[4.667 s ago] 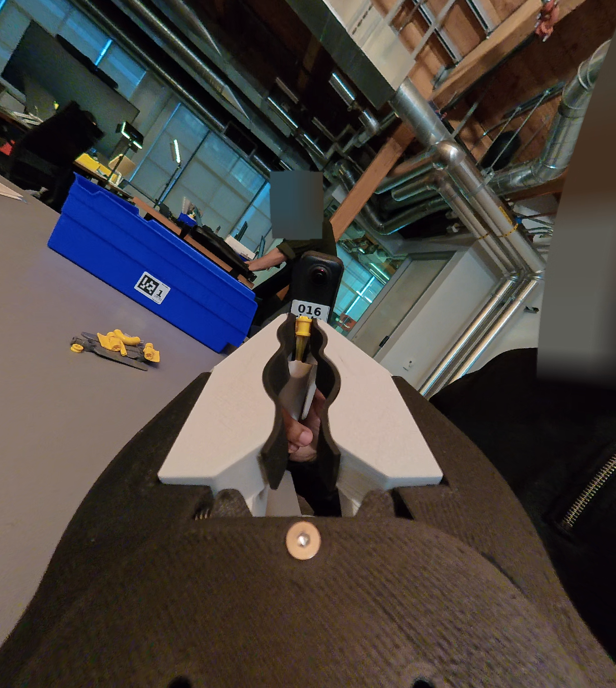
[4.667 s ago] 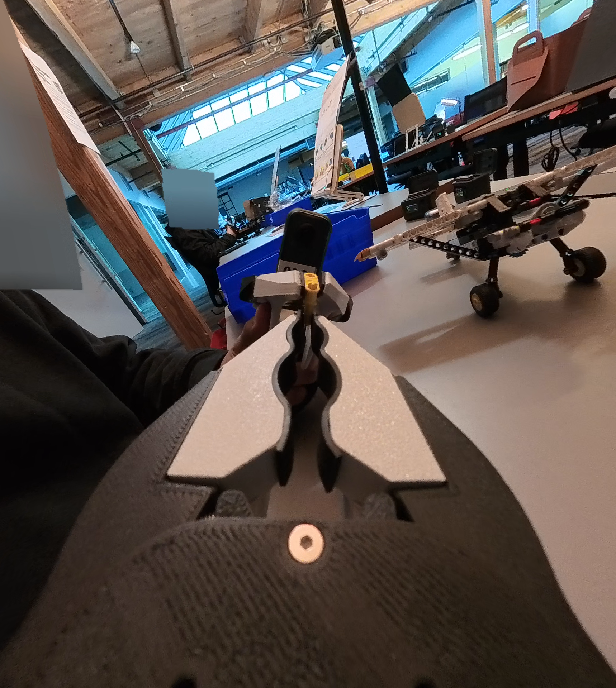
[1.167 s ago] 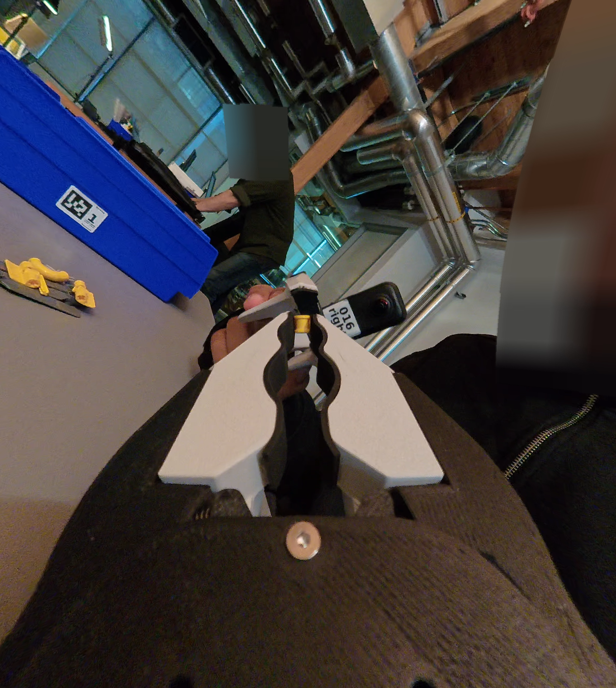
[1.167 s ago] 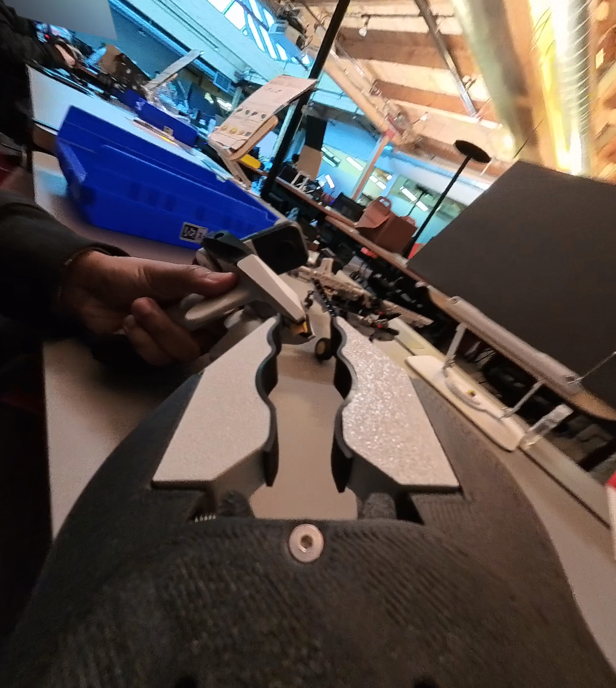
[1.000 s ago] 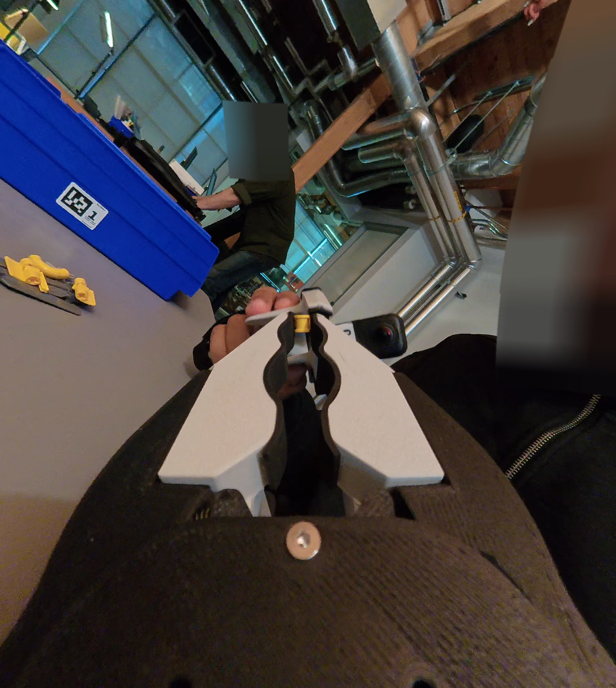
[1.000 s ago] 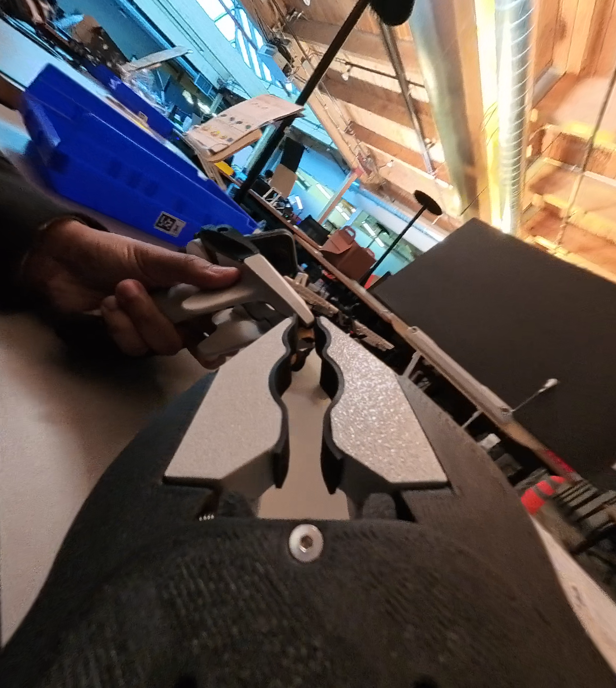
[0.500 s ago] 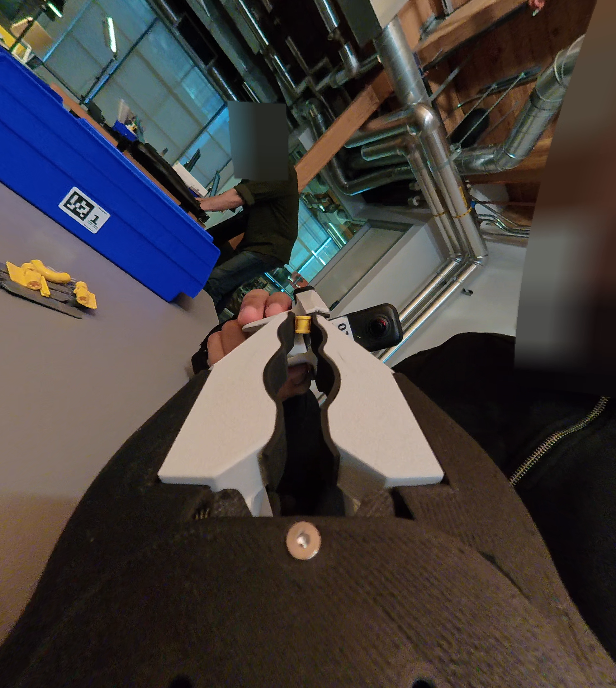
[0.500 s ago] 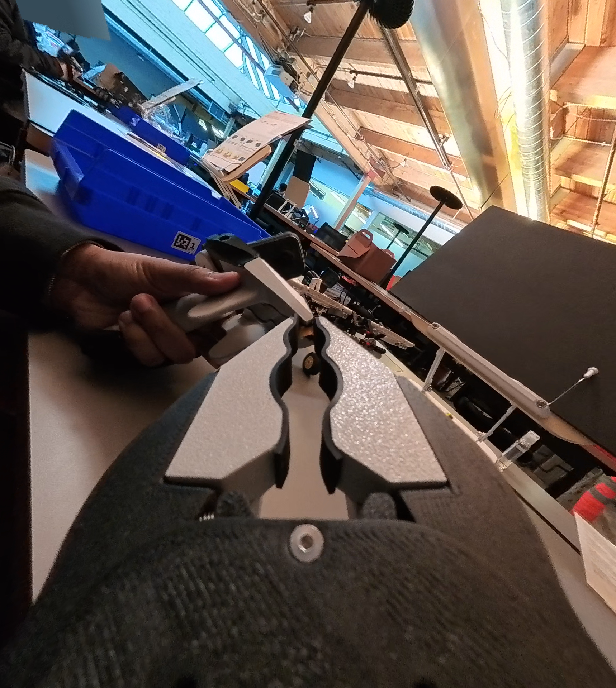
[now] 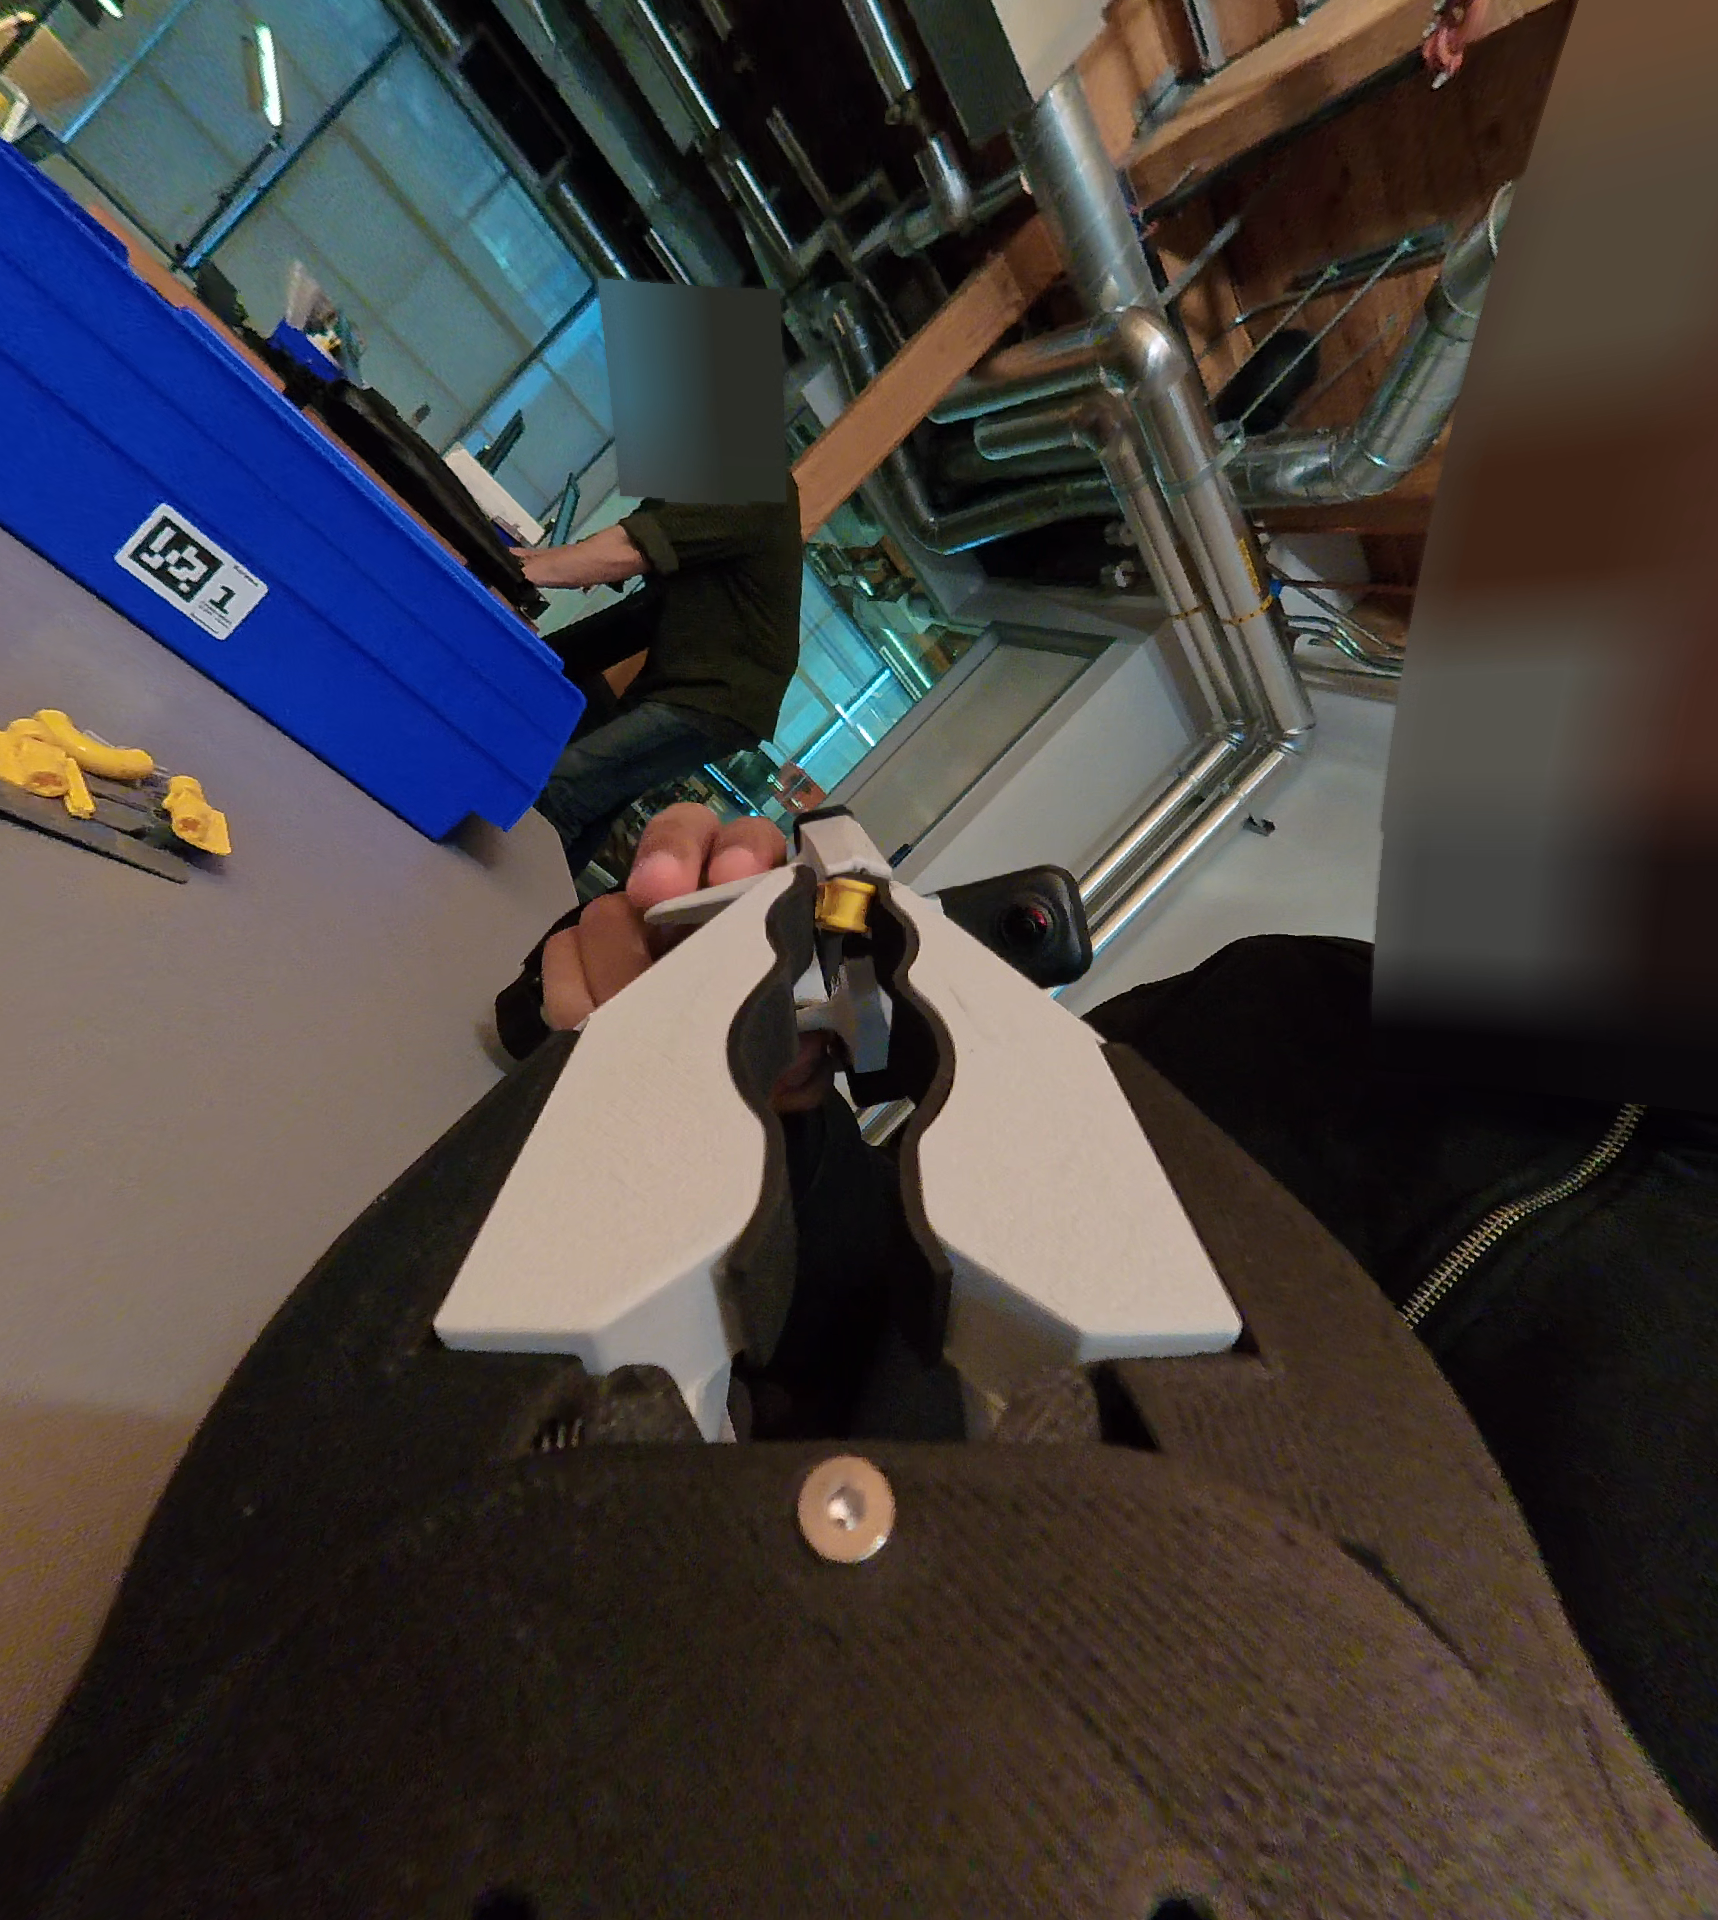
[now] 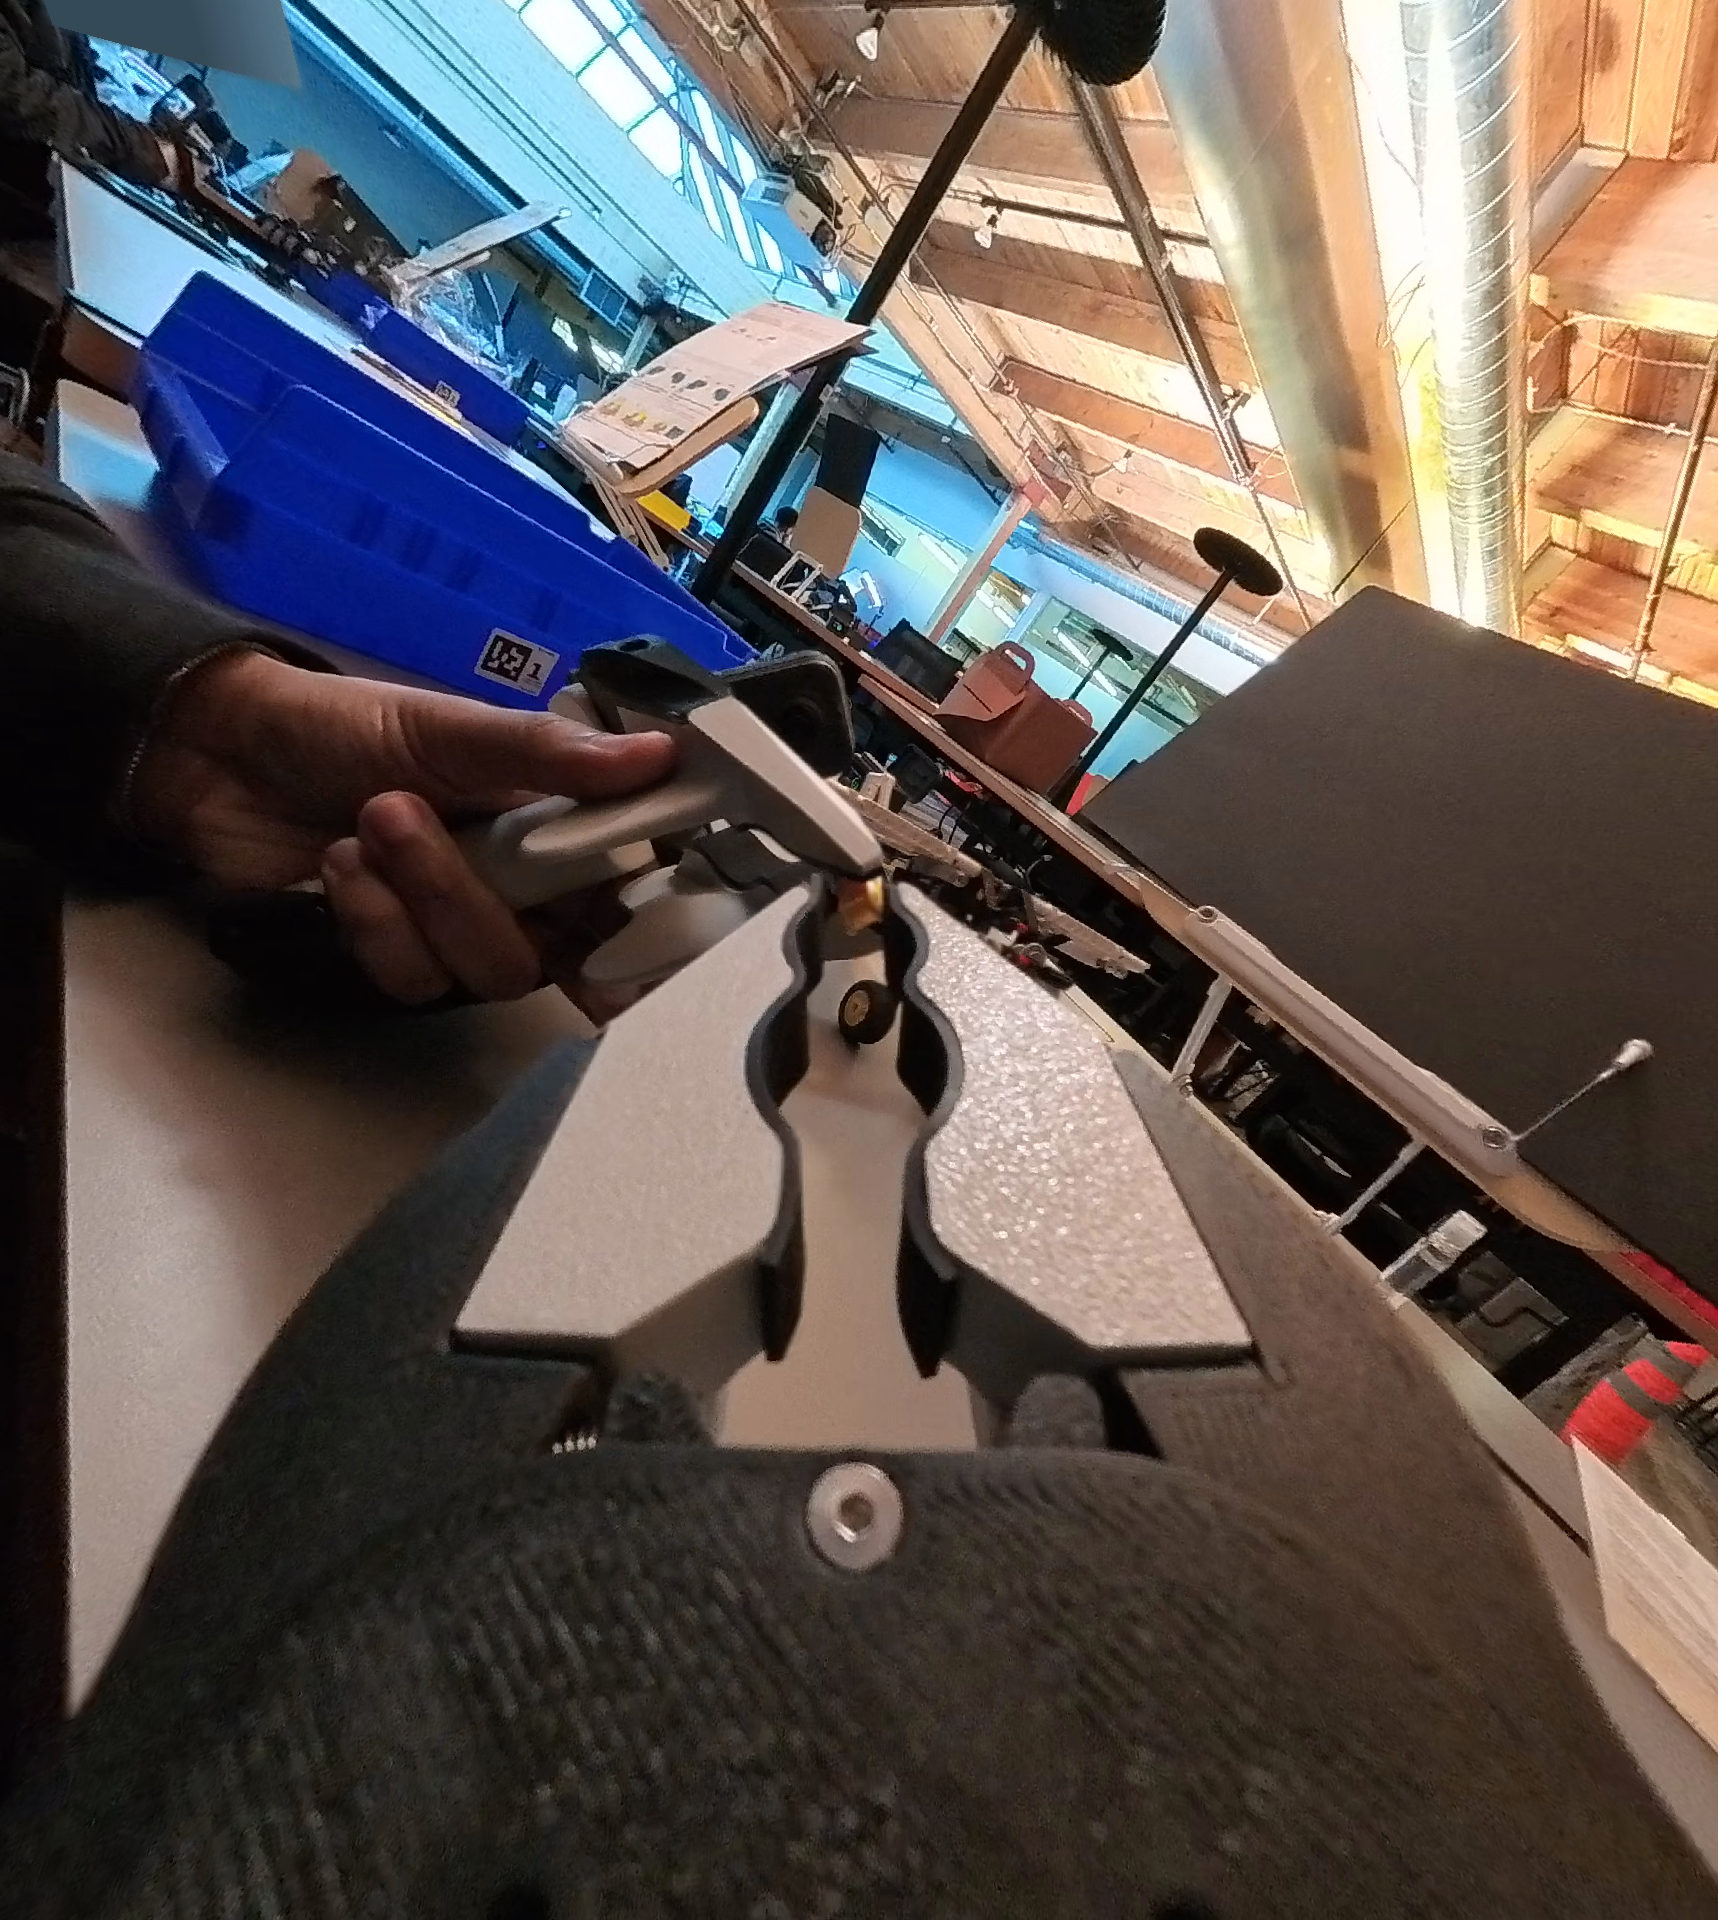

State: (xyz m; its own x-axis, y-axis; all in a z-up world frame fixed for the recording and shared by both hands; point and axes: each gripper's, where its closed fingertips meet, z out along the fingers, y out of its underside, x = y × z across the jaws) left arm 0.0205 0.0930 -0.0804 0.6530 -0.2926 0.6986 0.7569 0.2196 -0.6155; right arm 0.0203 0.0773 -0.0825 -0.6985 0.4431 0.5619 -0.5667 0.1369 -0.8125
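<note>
Grippers meet tip to tip above the grey table (image 9: pixel 159 1091). The left gripper (image 9: pixel 842 906) is almost closed, and both pads press a small yellow bushing (image 9: pixel 840 904) at the very tips. The right gripper (image 10: pixel 860 914) is also nearly closed at the same yellow piece; whether its pads press it cannot be told. A blue bin (image 9: pixel 211 520) and loose yellow parts (image 9: pixel 76 769) lie further away on the table.
</note>
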